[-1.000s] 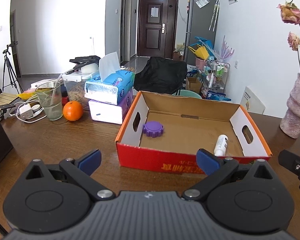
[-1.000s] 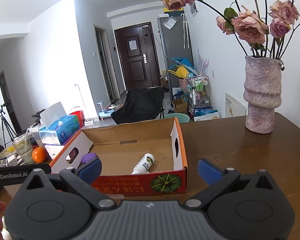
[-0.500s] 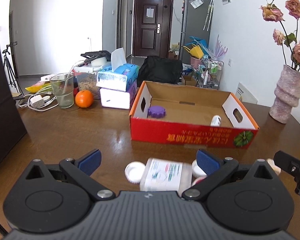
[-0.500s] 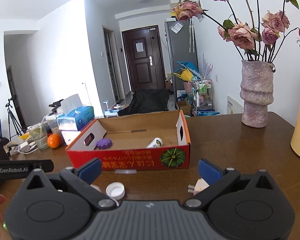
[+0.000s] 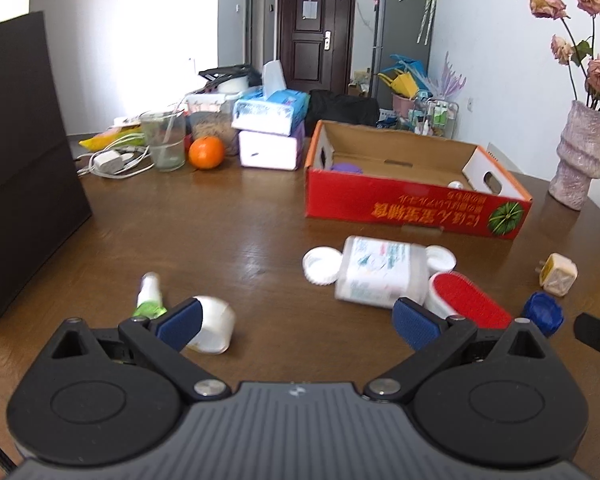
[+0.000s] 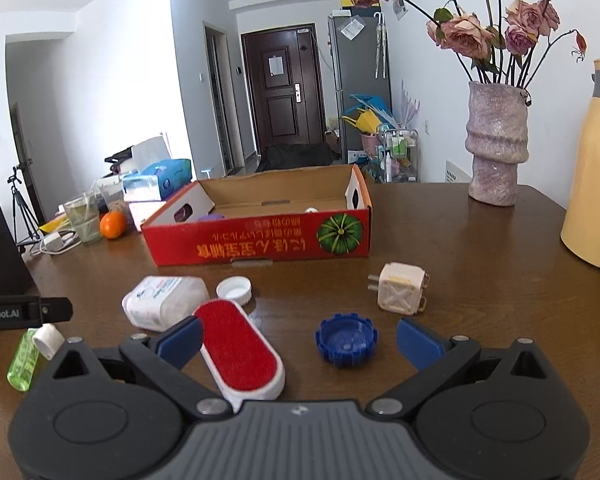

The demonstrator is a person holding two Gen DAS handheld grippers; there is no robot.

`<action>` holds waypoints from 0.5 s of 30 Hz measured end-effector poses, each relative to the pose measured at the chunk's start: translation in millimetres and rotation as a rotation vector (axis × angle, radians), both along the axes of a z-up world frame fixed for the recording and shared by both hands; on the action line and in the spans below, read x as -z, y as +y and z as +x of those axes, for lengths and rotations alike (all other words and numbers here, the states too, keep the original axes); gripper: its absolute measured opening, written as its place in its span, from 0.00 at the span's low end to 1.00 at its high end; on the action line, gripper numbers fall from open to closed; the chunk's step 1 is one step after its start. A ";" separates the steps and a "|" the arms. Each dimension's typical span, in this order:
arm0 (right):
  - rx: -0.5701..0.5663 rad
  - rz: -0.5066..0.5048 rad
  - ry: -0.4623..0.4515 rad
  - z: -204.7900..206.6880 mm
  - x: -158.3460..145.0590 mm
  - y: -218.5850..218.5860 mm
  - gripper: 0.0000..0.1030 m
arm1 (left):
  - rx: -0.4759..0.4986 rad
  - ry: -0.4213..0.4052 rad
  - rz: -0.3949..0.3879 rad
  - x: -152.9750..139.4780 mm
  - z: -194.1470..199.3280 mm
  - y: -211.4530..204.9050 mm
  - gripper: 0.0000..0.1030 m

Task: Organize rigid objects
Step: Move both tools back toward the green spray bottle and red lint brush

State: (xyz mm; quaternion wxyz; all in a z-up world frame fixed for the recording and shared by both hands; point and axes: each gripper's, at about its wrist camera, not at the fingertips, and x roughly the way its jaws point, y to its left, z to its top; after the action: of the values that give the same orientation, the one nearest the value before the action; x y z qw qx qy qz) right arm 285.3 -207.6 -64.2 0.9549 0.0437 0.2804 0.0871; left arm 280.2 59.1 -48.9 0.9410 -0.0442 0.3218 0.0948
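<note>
A red cardboard box (image 5: 416,210) (image 6: 260,240) stands open on the wooden table; a purple lid (image 5: 346,168) and a small white bottle (image 5: 456,185) lie inside. In front of it lie a clear plastic jar (image 5: 380,274) (image 6: 164,306), a white lid (image 5: 322,266) (image 6: 234,290), a red lint brush (image 5: 466,306) (image 6: 238,354), a blue cap (image 5: 542,314) (image 6: 346,338), a white plug adapter (image 5: 558,278) (image 6: 400,294), a green spray bottle (image 5: 150,294) (image 6: 24,358) and a white cup (image 5: 214,324). My left gripper (image 5: 298,322) and right gripper (image 6: 298,338) are both open and empty above the table.
At the back left are tissue boxes (image 5: 270,132), an orange (image 5: 206,152), a glass (image 5: 164,140) and a charger with cables (image 5: 112,160). A black panel (image 5: 24,160) stands at the left. A pink vase with roses (image 6: 496,144) and a yellow jug (image 6: 594,168) stand at the right.
Both grippers have pulled back from the box towards the near side of the table, bringing the loose objects in front of the box into view. Both stayed open.
</note>
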 end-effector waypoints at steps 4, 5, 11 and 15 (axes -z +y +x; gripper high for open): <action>-0.003 0.001 0.014 -10.3 5.5 1.6 1.00 | -0.017 0.009 -0.006 6.3 -12.5 10.9 1.00; -0.004 0.001 0.018 -11.8 6.7 2.1 1.00 | -0.021 0.013 -0.002 7.8 -15.5 13.2 1.00; -0.010 -0.011 0.042 -20.6 16.6 9.7 1.00 | -0.054 0.036 0.005 18.9 -28.9 32.7 1.00; -0.010 -0.010 0.053 -22.7 20.7 12.8 1.00 | -0.091 0.054 0.002 26.6 -35.9 49.9 1.00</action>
State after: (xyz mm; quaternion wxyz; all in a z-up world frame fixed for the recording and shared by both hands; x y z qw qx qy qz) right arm 262.6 -194.7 -84.9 0.9468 0.0398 0.3064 0.0894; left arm 244.4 109.0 -75.5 0.9267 -0.0553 0.3447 0.1390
